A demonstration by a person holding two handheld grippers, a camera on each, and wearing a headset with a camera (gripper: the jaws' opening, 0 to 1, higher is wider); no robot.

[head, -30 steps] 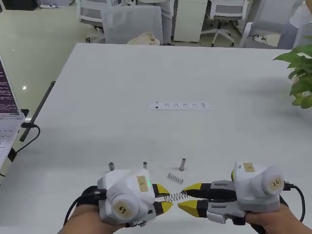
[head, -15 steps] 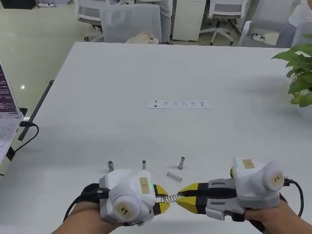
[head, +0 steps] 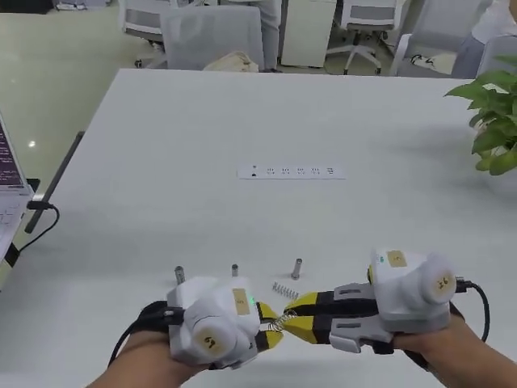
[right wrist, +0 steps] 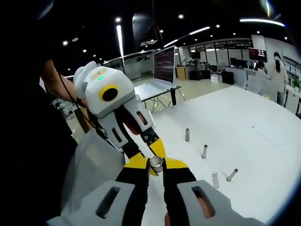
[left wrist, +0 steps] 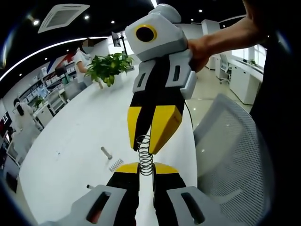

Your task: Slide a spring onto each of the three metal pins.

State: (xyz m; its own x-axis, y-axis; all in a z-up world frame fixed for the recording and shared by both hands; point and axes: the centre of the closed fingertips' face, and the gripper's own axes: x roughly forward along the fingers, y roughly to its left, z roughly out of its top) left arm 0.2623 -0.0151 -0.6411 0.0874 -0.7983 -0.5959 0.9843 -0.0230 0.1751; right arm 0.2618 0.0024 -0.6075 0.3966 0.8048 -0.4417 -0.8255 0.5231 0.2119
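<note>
A small spring (head: pixel 282 322) hangs in the air between my two grippers, just above the table's near edge. My left gripper (head: pixel 272 331) is shut on one end of it (left wrist: pixel 146 163). My right gripper (head: pixel 292 314) is shut on the other end, which shows end-on between its jaws (right wrist: pixel 156 163). Just beyond them three short metal pins (head: pixel 179 274) (head: pixel 235 269) (head: pixel 296 268) sit in a row on the white table. A second spring (head: pixel 284 291) lies loose near the right pin. In the left gripper view the right gripper (left wrist: pixel 144 141) comes in from above.
A white power strip (head: pixel 291 171) lies mid-table. A laptop (head: pixel 10 198) and a black cable (head: pixel 40 222) are at the left edge, and a green plant (head: pixel 493 121) is at the right. Office chairs (head: pixel 212 36) stand past the far edge.
My right gripper's jaws, open a second ago, have closed on the free end of the spring that the left gripper holds. Both grippers have drifted slightly left.
</note>
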